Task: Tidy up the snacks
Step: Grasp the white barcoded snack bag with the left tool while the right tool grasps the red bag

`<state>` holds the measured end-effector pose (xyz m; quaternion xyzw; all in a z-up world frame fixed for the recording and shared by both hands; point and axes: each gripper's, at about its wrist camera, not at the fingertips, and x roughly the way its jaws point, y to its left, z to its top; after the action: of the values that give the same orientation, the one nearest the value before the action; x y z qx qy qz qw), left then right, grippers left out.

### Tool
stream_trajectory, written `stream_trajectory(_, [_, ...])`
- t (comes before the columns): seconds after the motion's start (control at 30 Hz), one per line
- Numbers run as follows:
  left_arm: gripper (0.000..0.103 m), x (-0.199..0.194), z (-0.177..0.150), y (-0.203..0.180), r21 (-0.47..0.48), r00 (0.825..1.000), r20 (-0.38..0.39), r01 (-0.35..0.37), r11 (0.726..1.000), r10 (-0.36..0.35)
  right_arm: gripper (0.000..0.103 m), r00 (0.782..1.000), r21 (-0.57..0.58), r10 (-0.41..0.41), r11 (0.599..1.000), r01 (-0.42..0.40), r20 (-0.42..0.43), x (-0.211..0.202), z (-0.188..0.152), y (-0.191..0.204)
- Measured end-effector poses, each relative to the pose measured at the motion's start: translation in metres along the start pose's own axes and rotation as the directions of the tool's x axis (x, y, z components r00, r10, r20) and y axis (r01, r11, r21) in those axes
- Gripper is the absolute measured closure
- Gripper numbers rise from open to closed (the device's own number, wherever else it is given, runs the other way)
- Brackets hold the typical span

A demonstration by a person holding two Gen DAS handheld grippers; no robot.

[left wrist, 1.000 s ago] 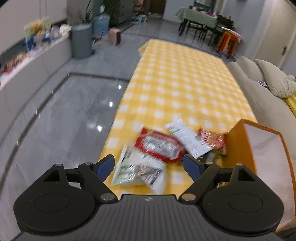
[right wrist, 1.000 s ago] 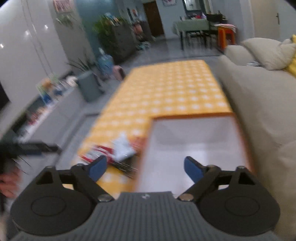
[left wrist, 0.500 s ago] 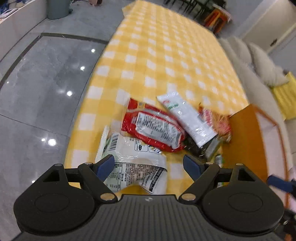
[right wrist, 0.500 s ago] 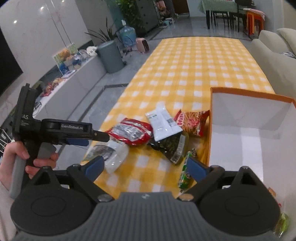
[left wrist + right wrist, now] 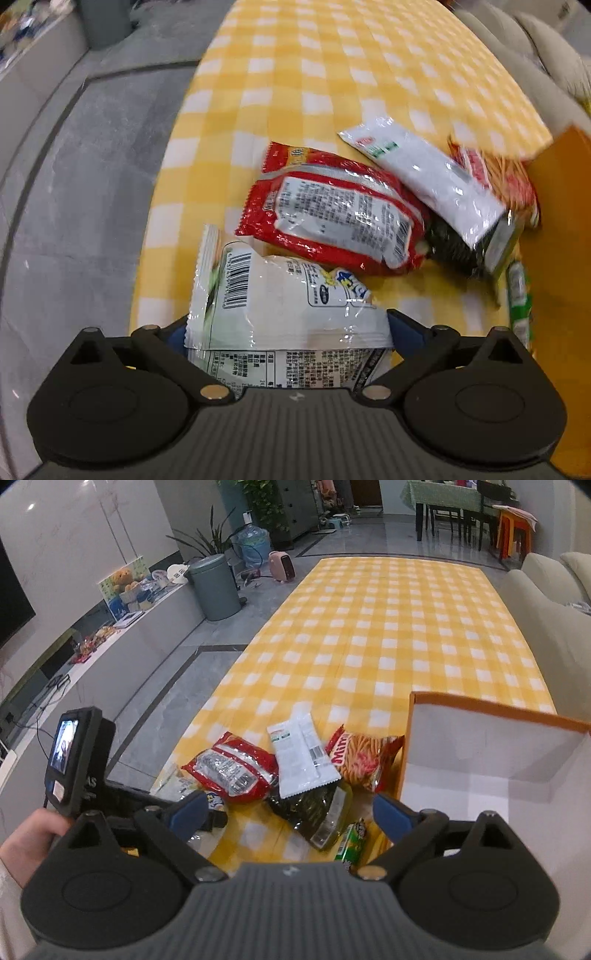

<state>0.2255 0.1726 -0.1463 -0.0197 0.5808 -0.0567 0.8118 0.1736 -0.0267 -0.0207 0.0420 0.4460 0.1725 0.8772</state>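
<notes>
On the yellow checked tablecloth point(image 5: 388, 627) lies a heap of snacks. A white packet with a barcode point(image 5: 280, 306) sits between the jaws of my left gripper point(image 5: 288, 328), which are opening and do not press on it. Beyond it are a red packet point(image 5: 332, 210) point(image 5: 236, 768), a long white packet point(image 5: 428, 177) point(image 5: 303, 757), a red bag of stick snacks point(image 5: 365, 760), a dark seaweed pack point(image 5: 314, 808) and a small green packet point(image 5: 351, 845). My right gripper point(image 5: 290, 810) hovers open above the seaweed pack, holding nothing. An orange box point(image 5: 498, 716) stands to the right.
The table's left edge runs close to the snacks, with grey floor point(image 5: 74, 184) below it. A beige sofa point(image 5: 546, 609) lines the right side. A grey bin point(image 5: 216, 587) stands far left. A hand point(image 5: 29, 834) holds the left gripper's handle.
My left gripper has come down over the white packet, which now lies between its jaws. The right gripper has swung left from over the box toward the snack heap.
</notes>
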Motion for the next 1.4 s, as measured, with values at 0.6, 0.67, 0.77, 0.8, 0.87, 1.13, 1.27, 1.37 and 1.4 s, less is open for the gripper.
stream_trajectory(0.6, [0.035, -0.038, -0.016, 0.03, -0.095, 0.995, 0.088, 0.051, 0.994, -0.042, 0.009, 1.0, -0.215, -0.008, 0.977, 0.004, -0.014, 0.04, 0.02, 0.029])
stream_trajectory(0.67, [0.035, -0.041, -0.018, 0.041, -0.128, 0.993, 0.092, 0.08, 0.989, -0.068, 0.009, 0.999, -0.272, 0.031, 0.962, -0.036, -0.023, 0.057, 0.027, 0.036])
stream_trajectory(0.77, [0.035, -0.045, -0.018, 0.049, -0.142, 0.993, 0.111, 0.054, 0.988, -0.039, 0.009, 0.998, -0.377, 0.044, 0.924, -0.058, -0.046, 0.087, 0.034, 0.048])
stream_trajectory(0.8, [0.035, -0.046, -0.018, 0.052, -0.146, 0.993, 0.115, 0.052, 0.988, -0.035, 0.009, 0.997, -0.401, 0.056, 0.913, -0.074, -0.057, 0.096, 0.036, 0.051])
stream_trajectory(0.87, [0.035, -0.047, -0.017, 0.059, -0.174, 0.993, 0.114, 0.056, 0.983, -0.036, 0.009, 0.995, -0.435, 0.083, 0.895, -0.099, -0.056, 0.113, 0.038, 0.058])
stream_trajectory(1.13, [0.035, -0.041, -0.014, 0.071, -0.205, 0.997, 0.079, 0.0, 0.979, 0.017, 0.009, 0.98, -0.489, 0.115, 0.853, -0.181, -0.163, 0.176, 0.039, 0.082])
stream_trajectory(1.27, [0.035, -0.041, -0.012, 0.08, -0.248, 0.997, 0.076, -0.001, 0.969, 0.02, 0.009, 0.97, -0.482, 0.091, 0.855, -0.192, -0.224, 0.2, 0.037, 0.09])
stream_trajectory(1.37, [0.035, -0.042, -0.013, 0.083, -0.255, 0.997, 0.078, 0.0, 0.967, 0.021, 0.009, 0.971, -0.52, 0.058, 0.836, -0.175, -0.234, 0.213, 0.034, 0.096])
stream_trajectory(1.4, [0.035, -0.042, -0.012, 0.084, -0.257, 0.997, 0.079, 0.007, 0.966, 0.014, 0.01, 0.971, -0.523, 0.051, 0.835, -0.17, -0.235, 0.217, 0.033, 0.097])
